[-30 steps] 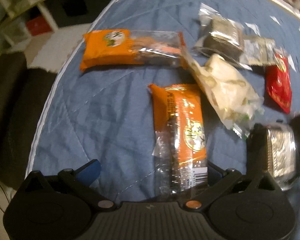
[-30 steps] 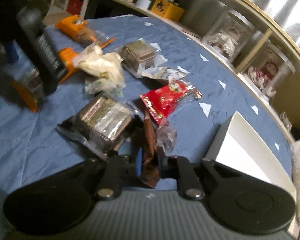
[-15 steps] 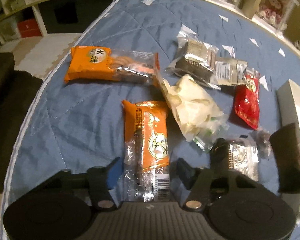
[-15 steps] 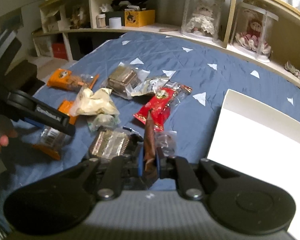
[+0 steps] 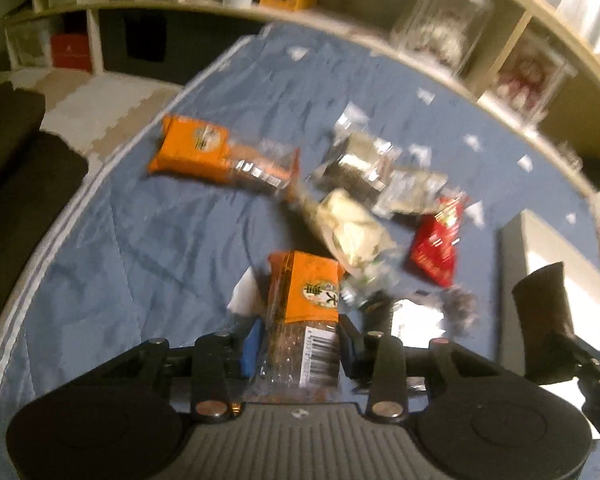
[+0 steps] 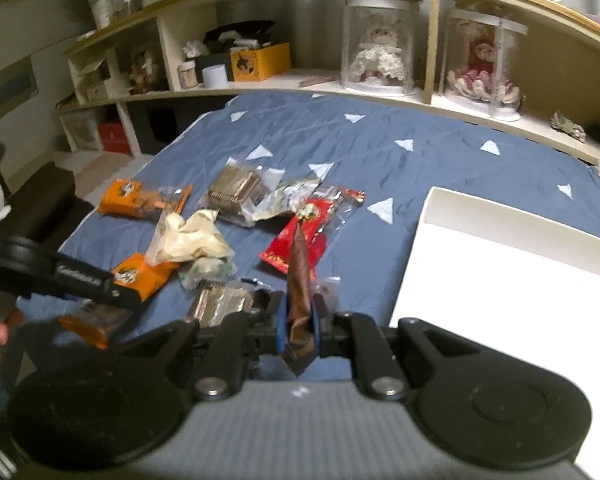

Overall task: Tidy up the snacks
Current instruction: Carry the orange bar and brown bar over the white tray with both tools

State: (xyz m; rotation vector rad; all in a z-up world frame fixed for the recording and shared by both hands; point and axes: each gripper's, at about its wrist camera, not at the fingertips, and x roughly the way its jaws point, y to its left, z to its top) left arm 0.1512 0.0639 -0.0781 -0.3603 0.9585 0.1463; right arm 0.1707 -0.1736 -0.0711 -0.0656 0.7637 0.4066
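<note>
While both grippers are loaded, the job is just getting each snack over to the white tray (image 6: 512,264) without dropping it. The left gripper (image 5: 298,344) is clamped on an orange cracker pack (image 5: 304,300), gripped at the clear barcode end, so most of the pack sticks out past the fingers and, I'd guess, could swing or slide out. The right gripper (image 6: 299,322) is pinched tight on a thin brown wrapper (image 6: 299,280) standing on edge, just left of the tray. I'd keep both squeezes firm, carry low over the blue bedspread (image 6: 380,148) and let go only once fully over the tray. Left of the tray there's a second orange pack (image 6: 140,199), a red packet (image 6: 300,236) and a cream bag (image 6: 188,238) waiting.
</note>
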